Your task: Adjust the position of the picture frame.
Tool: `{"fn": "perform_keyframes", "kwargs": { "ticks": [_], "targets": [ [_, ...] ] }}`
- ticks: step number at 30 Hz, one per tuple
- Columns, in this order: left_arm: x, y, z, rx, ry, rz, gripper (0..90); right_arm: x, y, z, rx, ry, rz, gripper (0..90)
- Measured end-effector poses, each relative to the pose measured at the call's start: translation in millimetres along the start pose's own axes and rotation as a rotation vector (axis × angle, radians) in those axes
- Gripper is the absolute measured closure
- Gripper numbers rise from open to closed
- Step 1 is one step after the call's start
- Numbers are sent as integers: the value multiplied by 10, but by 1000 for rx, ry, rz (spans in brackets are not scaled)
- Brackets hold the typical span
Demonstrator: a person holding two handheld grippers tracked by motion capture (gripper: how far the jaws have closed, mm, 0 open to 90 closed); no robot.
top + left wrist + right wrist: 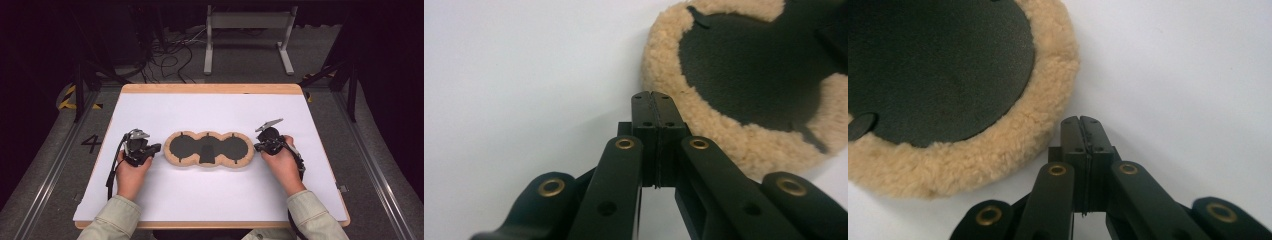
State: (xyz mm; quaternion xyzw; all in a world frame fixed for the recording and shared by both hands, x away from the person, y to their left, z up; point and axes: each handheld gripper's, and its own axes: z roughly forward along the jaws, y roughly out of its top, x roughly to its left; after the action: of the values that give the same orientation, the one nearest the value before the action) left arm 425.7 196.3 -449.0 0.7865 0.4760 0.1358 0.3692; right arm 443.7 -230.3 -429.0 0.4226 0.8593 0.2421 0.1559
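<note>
both pairs of jaws are pressed flat together with nothing between them. left gripper [156,148] sits at the left end of the fleece pad [209,149], its tips just beside the tan woolly rim; in the left gripper view the closed tips of that gripper [654,97] lie right at the rim of the pad [704,125], whether touching or a hair apart cannot be told. right gripper [257,146] sits at the pad's right end in the same way, and in the right gripper view its shut tips [1080,121] stand close beside the curly border of the pad [1013,145] without gripping it. the pad lies flat near the middle of the white table [210,195], a long shape of three joined rounds with dark flat centres, small dark tabs along the edge and a darker patch on the middle round. each gripper is held by a hand, left hand [131,172] and right hand [282,165], with pale green sleeves coming in from the near edge.
</note>
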Motion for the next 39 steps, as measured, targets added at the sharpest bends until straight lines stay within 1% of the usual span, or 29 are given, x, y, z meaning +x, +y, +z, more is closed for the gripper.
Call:
{"fn": "perform_keyframes", "kwargs": {
  "ticks": [3, 5, 6, 7, 8, 9, 10, 11, 12, 13, 14, 15, 16, 17, 19, 22, 23, 25, 26, 27, 31, 34, 35, 36, 38, 39],
  "targets": [
    [-5, 5, 43, 15, -11, -4, 900, 2, -35, -50, -29, 14, 6, 900],
    [0, 3, 39, 16, -14, 0, 900, 23, -45, -108, -53, 38, -6, 900],
    [6, 2, 29, 12, -16, -5, 900, 63, -38, -170, -77, 67, -20, 900],
    [15, 0, 17, 8, -24, -7, 900, 100, -25, -213, -87, 85, -31, 900],
    [19, -1, 6, 7, -28, -3, 900, 160, -5, -255, -99, 116, -48, 900],
    [10, -5, -5, 4, -36, -8, 899, 196, 7, -277, -99, 138, -62, 900],
    [5, -8, -22, 3, -40, -1, 896, 251, 21, -300, -104, 158, -78, 900],
    [3, -8, -35, 0, -37, 10, 887, 321, 35, -320, -107, 182, -106, 900],
    [-2, -9, -48, -2, -38, 13, 881, 374, 45, -329, -111, 211, -130, 900],
    [-10, -12, -58, -2, -46, 8, 877, 424, 53, -332, -114, 235, -148, 900],
    [-4, -11, -66, -10, -50, 17, 871, 461, 60, -332, -114, 245, -153, 900],
    [-6, -9, -81, -4, -57, 14, 868, 507, 69, -326, -114, 257, -167, 900],
    [1, -9, -83, -7, -60, 20, 861, 565, 83, -308, -113, 277, -178, 900],
    [1, -9, -83, -7, -60, 20, 851, 565, 83, -308, -113, 277, -178, 900],
    [3, -17, -80, -15, -70, 18, 837, 669, 113, -254, -103, 296, -202, 900],
    [2, -20, -86, -14, -84, 22, 801, 780, 140, -179, -89, 311, -218, 900],
    [6, -21, -95, -22, -101, 31, 778, 856, 153, -125, -74, 325, -233, 900],
    [6, -21, -101, -25, -102, 34, 760, 907, 163, -78, -67, 334, -245, 900],
    [6, -21, -101, -25, -102, 34, 752, 907, 163, -78, -67, 334, -245, 900],
    [7, -22, -99, -24, -106, 35, 748, 963, 174, -30, -63, 341, -253, 900],
    [-4, -27, -105, -21, -112, 29, 740, 1015, 189, 32, -60, 344, -264, 900],
    [-9, -39, -121, -24, -107, 33, 734, 1042, 201, 96, -53, 348, -258, 900],
    [-5, -45, -128, -26, -103, 41, 731, 1049, 203, 118, -56, 350, -256, 900],
    [-5, -63, -144, -24, -104, 36, 725, 1058, 208, 152, -52, 351, -257, 900],
    [-2, -72, -152, -26, -103, 35, 717, 1060, 211, 161, -54, 353, -255, 900],
    [6, -79, -160, -29, -104, 38, 711, 1063, 223, 165, -59, 360, -246, 900]
  ]
}}
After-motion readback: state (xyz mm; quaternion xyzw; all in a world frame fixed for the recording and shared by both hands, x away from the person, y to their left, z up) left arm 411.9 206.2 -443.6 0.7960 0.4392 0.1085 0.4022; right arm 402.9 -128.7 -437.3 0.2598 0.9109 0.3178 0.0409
